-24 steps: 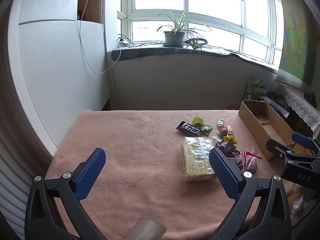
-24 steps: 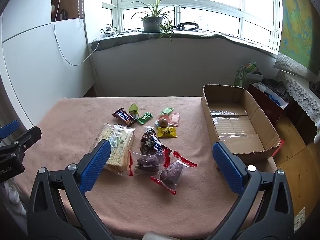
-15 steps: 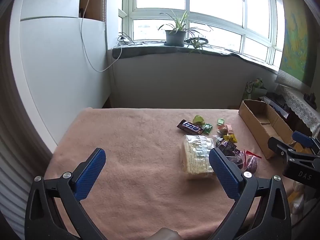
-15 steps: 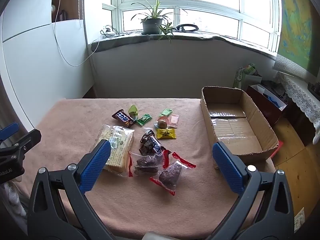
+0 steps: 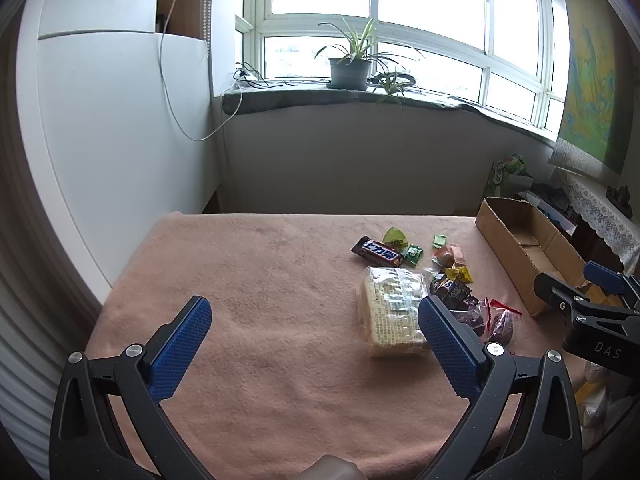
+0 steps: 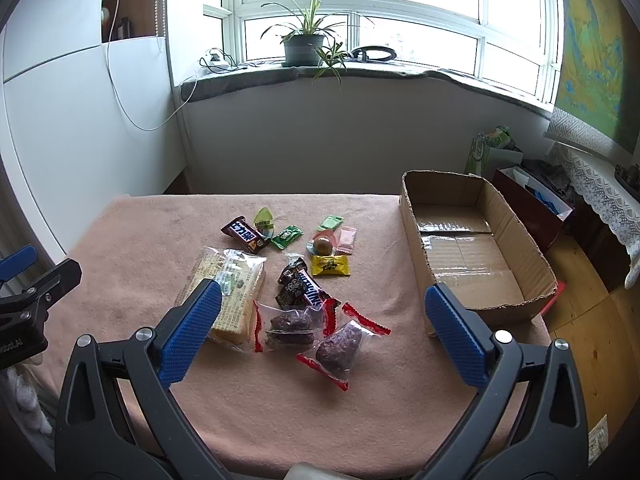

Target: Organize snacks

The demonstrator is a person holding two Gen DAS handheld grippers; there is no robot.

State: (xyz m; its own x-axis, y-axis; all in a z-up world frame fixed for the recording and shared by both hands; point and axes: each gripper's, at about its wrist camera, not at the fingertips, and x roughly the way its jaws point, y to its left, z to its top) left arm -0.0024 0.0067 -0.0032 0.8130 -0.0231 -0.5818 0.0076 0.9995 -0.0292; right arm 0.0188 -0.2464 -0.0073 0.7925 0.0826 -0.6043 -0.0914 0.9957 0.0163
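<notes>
My left tongs [image 5: 310, 346] and my right tongs [image 6: 320, 332] both stand wide apart with nothing between their blue pads, hovering tilted down over the near edge of the counter [image 6: 132, 240], which is draped in a pink cloth. I judge they are spread this far so that either can drop over a packet without nudging it first.

I take the cardboard box [image 6: 536, 256] as my landmark: it sits open and bare at the counter's right end, likely where the snacks belong. To its left lies the whole scatter. Closest to my right tongs are two clear packets with red ends [image 6: 320, 334], holding dark fruit. Left of them lies a big pack of crackers [image 6: 230, 288], with small chocolate bars [image 6: 298, 284] between it and the box. Farther back lie a yellow candy [image 6: 330, 266], a round brown sweet [image 6: 323, 245], green sachets [image 6: 286, 236] and a dark bar [image 6: 244, 234]. Nothing is in the box yet.
</notes>
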